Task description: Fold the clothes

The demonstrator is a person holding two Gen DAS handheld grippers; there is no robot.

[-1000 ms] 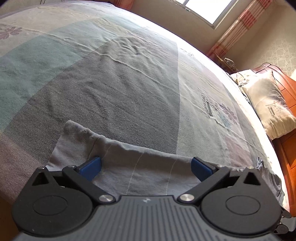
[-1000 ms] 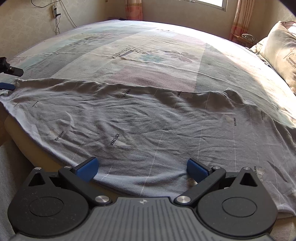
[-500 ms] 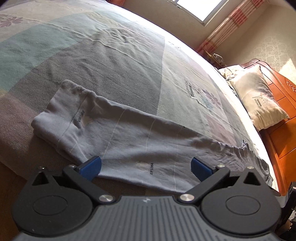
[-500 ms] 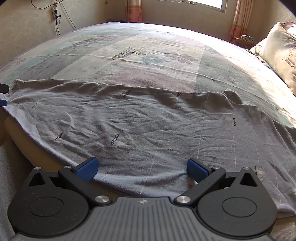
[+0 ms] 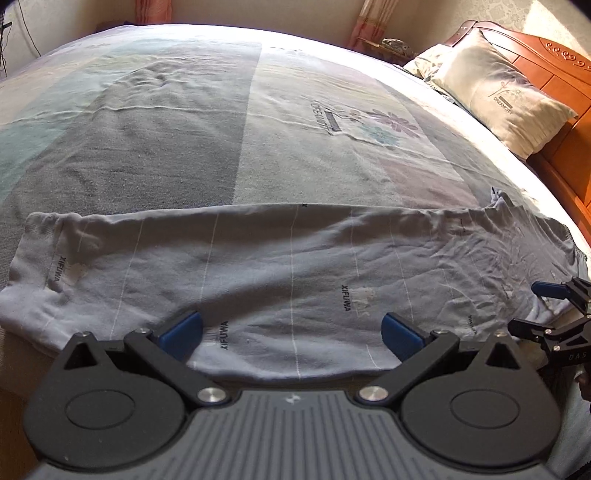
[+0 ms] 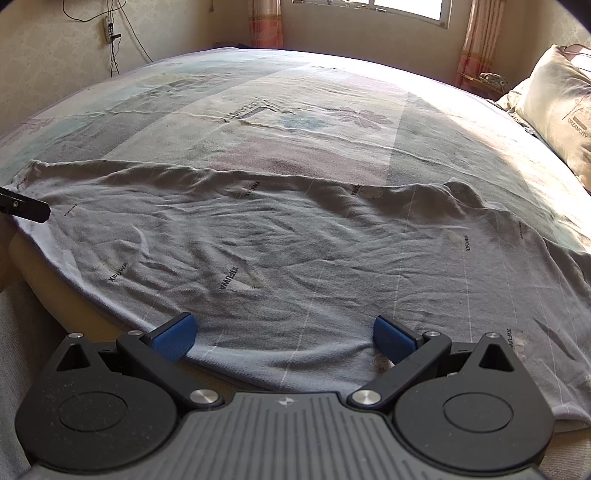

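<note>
Grey garment, printed XIFUWA with thin white lines, spread flat along the near edge of the bed, long side running left to right; near hem hangs just over the mattress edge. Left gripper: jaws spread wide, blue pads above the near hem, nothing between them. Right gripper: likewise wide open over the hem, empty. Each gripper's tip shows at the other view's margin. Patchwork bedsheet beyond lies bare. Pillow against the wooden headboard, right. Window, curtains, wall cables behind
</note>
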